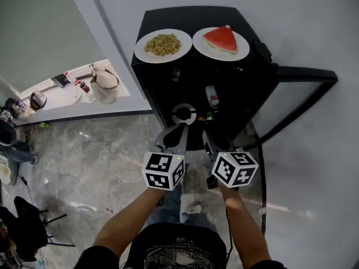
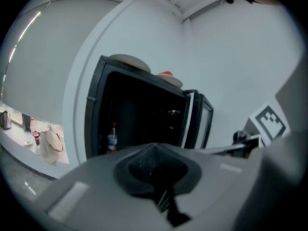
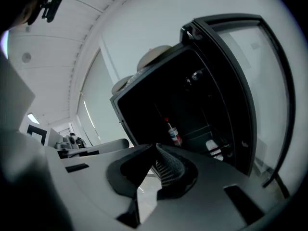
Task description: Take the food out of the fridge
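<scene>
Head view: the upright bottle (image 1: 211,96) stands inside the fridge (image 1: 190,14), straight ahead of the right claw (image 1: 207,137), nearer than the left claw (image 1: 180,130), both clenched empty.

We read no legible text. Label on bottle (image 1: 211,96) in fridge (image 1: 185,13) too small; shirt print (image 1: 168,255) blurred. Cubes on left gripper (image 1: 179,129), right gripper (image 1: 206,134): square marker patterns only.
</scene>
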The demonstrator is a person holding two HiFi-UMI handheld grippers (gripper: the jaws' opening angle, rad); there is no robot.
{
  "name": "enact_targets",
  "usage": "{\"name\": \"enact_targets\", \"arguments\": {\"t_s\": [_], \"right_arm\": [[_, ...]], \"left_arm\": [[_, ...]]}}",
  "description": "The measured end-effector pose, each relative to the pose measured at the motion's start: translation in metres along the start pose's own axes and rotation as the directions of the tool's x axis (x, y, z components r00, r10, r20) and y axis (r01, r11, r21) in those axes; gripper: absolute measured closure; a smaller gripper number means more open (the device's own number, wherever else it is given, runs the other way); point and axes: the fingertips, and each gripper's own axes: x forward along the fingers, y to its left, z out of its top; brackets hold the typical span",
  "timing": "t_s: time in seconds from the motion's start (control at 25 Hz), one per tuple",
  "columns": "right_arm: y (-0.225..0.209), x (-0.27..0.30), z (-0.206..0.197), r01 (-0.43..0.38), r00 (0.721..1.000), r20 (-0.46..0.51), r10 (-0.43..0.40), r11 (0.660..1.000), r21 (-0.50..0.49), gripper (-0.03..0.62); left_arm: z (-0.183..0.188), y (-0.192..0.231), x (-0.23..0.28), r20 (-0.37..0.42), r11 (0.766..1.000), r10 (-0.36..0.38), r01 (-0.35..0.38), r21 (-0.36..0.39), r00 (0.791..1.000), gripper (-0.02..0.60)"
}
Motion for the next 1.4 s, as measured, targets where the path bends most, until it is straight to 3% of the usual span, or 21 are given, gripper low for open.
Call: {"name": "enact_targets", "arguments": {"t_s": [0.16, 0.52, 0.84, 1.24, 1.4], "right_arm": [[-0.02, 0.018, -0.036, -0.027, 0.999, -0.02, 0.029, 0.994, 0.101, 0.58], [-0.074, 0.057, -0.106, -0.005, 0.999, -0.038, 0.015, 0.964, 0.267, 0.58], [-0.121, 0.126, -0.188, -0.046, 0.999, 0.006, 0.048, 0.889, 0.456, 0.523], [-0.168, 0.213, -0.262, -0.065, 0.998, 0.031, 0.06, 0.732, 0.678, 0.49], [-0.182, 0.239, -0.275, -0.074, 0.997, 0.051, 0.054, 0.637, 0.768, 0.48]], "left_arm": [[-0.027, 0.011, 0.012, -0.024, 1.0, 0.012, -0.012, 0.009, 1.0, 0.58], [-0.088, 0.037, 0.042, -0.067, 1.0, 0.004, -0.004, 0.007, 0.998, 0.58], [-0.17, 0.058, 0.066, -0.082, 0.999, -0.029, 0.032, 0.033, 0.996, 0.58], [-0.238, 0.089, 0.096, -0.075, 0.998, -0.035, 0.039, 0.049, 0.997, 0.58], [-0.253, 0.097, 0.102, -0.062, 0.998, -0.031, 0.034, 0.05, 0.998, 0.58]]}}
